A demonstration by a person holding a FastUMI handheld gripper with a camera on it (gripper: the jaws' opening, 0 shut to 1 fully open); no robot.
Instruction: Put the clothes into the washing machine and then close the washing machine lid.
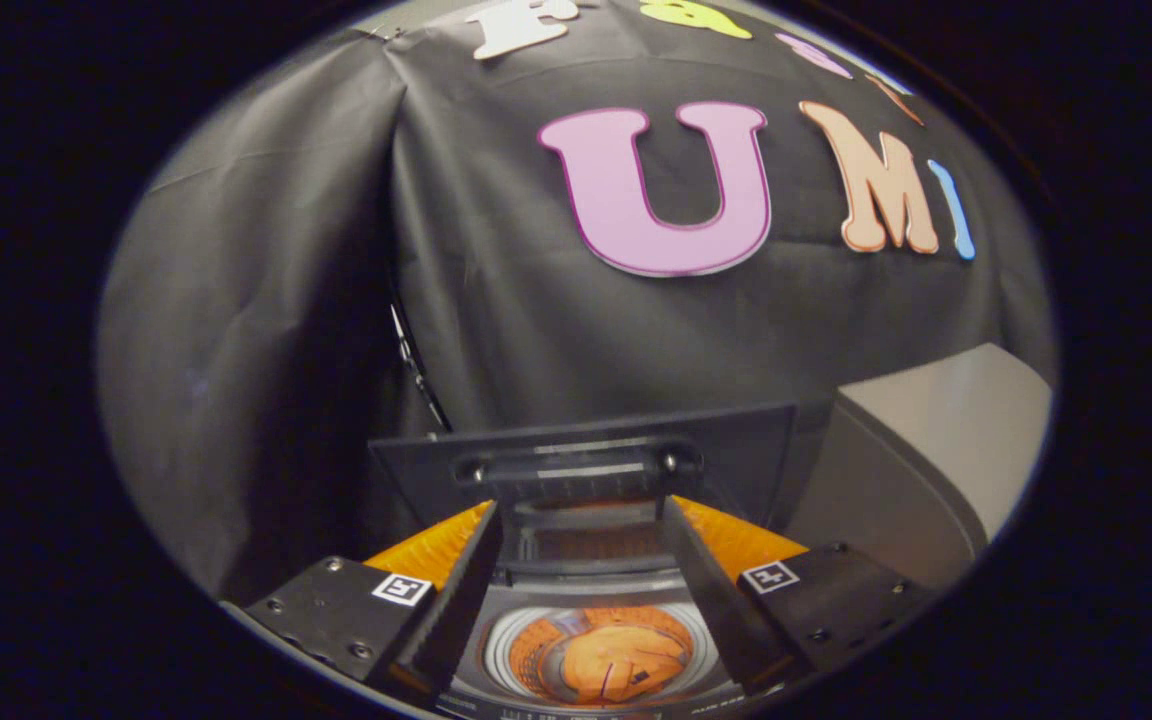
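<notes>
The gripper (pixel 581 590) is hovering above a small top-loading washing machine (pixel 736 545) with an orange body, and its fingers are standing spread apart, released, with nothing between them. Working from the left: the left finger (pixel 456 600) is lying over the left rim of the machine, with a square marker tag on its mount. Between the two fingers, the round drum (pixel 596 655) is showing, and an orange garment (pixel 616 660) is lying bunched inside it, so the clothes appear to be loaded. Just beyond the fingertips, the dark lid (pixel 586 455) is standing raised, roughly upright, with its bar handle (pixel 576 465) facing the gripper. The right finger (pixel 711 600) is crossing the right rim. Further right, a grey box-like unit (pixel 926 450) is sitting beside the machine.

Judged step: lid closing is outstanding, and the handle is the likely contact point.

Hazards from this position:

- The open fingers are flanking the handle zone. If the approach is running off-centre, one fingertip is likely to strike the lid face and push it backward instead of catching it.
- The machine looks light. A forward push on the upright lid is liable to slide or tip the whole unit toward the cloth wall.
- If the lid is pulled down fast, it is likely to slam or bounce back open.
- Whether any cloth is lying over the drum rim cannot be told here; a trapped fold would be stopping the lid from seating.
</notes>
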